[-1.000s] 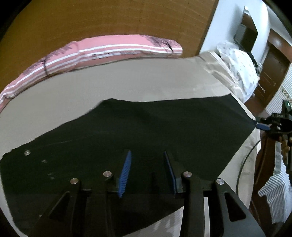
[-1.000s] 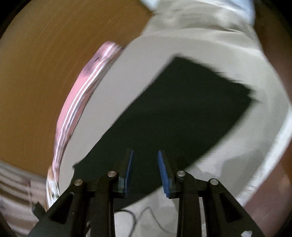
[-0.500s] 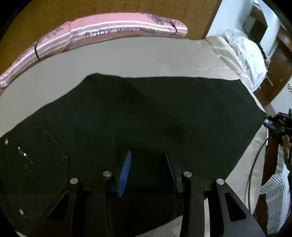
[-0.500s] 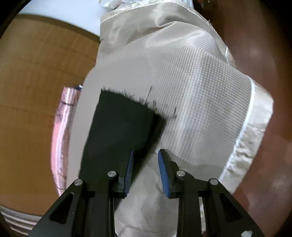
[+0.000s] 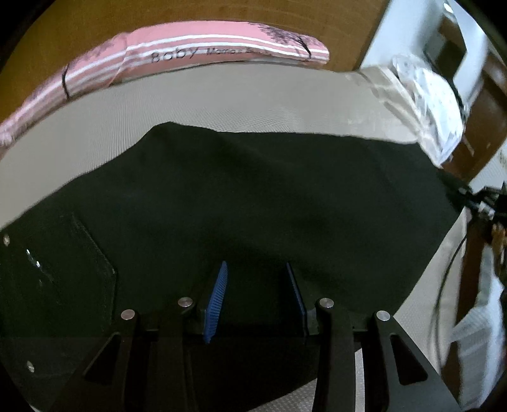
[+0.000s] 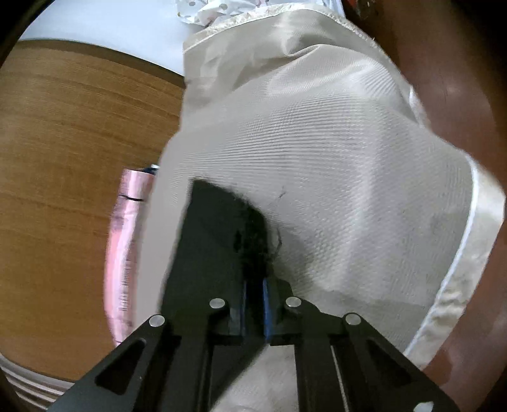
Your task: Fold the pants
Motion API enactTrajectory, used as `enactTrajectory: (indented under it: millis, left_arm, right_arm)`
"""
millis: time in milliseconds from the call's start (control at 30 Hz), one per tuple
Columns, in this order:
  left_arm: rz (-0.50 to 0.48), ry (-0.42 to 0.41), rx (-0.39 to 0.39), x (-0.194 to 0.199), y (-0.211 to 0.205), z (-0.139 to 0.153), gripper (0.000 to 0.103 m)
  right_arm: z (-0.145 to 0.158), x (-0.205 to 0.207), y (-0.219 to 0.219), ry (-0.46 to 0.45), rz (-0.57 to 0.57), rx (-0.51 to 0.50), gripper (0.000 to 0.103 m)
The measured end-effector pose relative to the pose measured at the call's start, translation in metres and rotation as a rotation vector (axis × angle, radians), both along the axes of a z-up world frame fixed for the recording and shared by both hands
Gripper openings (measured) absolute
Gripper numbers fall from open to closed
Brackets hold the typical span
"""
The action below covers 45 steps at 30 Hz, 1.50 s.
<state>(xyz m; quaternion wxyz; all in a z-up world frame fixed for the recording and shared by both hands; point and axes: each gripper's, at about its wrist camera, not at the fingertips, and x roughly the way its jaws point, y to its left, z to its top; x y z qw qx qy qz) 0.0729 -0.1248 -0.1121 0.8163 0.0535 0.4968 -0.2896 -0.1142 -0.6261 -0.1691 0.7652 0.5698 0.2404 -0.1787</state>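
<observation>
Black pants [image 5: 253, 202] lie spread flat on a beige mattress cover [image 5: 221, 101], waist with pocket and rivets at the left. My left gripper [image 5: 256, 298] is open just above the pants' near edge, nothing between its blue pads. In the right wrist view my right gripper [image 6: 253, 294] is shut on the frayed hem corner of a pant leg [image 6: 221, 241]. That gripper shows small at the right edge of the left wrist view [image 5: 475, 199].
A pink striped pillow [image 5: 196, 54] lies along the wooden headboard [image 5: 158, 16] at the far side. White dotted bedding [image 5: 424, 88] sits at the far right corner. The mattress edge [image 6: 459, 253] drops to a brown floor on the right.
My right gripper has closed on the pant leg hem; half a second ago its jaws were open beside it. The left gripper has stayed open, drifting slightly over the pants.
</observation>
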Motion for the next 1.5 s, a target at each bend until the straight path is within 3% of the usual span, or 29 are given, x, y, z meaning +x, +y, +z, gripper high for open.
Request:
enactTrajectory:
  millis: [200, 333, 500, 667, 800, 933, 1100, 1200, 1300, 1367, 1500]
  left_arm:
    - [0.088, -0.016, -0.073, 0.009, 0.032, 0.018, 0.039]
    - [0.143, -0.025, -0.101, 0.011, 0.061, 0.026, 0.039]
    - [0.217, -0.028, -0.128, 0.013, 0.102, 0.028, 0.04]
    - [0.275, -0.023, -0.148, 0.012, 0.133, 0.023, 0.039]
    - [0.307, -0.013, -0.166, 0.013, 0.149, 0.02, 0.04]
    - [0.296, -0.003, -0.189, 0.012, 0.154, 0.019, 0.039]
    - [0.273, 0.0, -0.229, 0.013, 0.153, 0.022, 0.04]
    - [0.264, 0.012, -0.231, 0.015, 0.153, 0.02, 0.04]
    - [0.251, 0.018, -0.226, 0.012, 0.151, 0.02, 0.04]
    - [0.243, 0.016, -0.227, 0.013, 0.149, 0.023, 0.04]
    - [0.221, -0.006, -0.24, 0.015, 0.141, 0.032, 0.04]
  right_arm:
    - [0.05, 0.048, 0.05, -0.084, 0.148, -0.055, 0.009]
    - [0.08, 0.104, 0.109, -0.12, 0.33, -0.1, 0.009]
    - [0.094, 0.168, 0.203, -0.155, 0.584, -0.113, 0.009]
    - [0.07, 0.202, 0.3, -0.118, 0.85, -0.096, 0.009]
    - [0.021, 0.205, 0.366, 0.028, 1.025, -0.144, 0.009]
    - [-0.004, 0.201, 0.379, 0.084, 1.057, -0.146, 0.009]
    - [0.013, 0.194, 0.386, 0.043, 1.119, -0.195, 0.009]
    - [0.008, 0.192, 0.407, 0.082, 1.225, -0.26, 0.01]
    - [-0.003, 0.189, 0.42, 0.146, 1.251, -0.349, 0.016]
    - [-0.002, 0.187, 0.42, 0.137, 1.251, -0.334, 0.027]
    - [0.018, 0.179, 0.414, 0.094, 1.243, -0.337, 0.028]
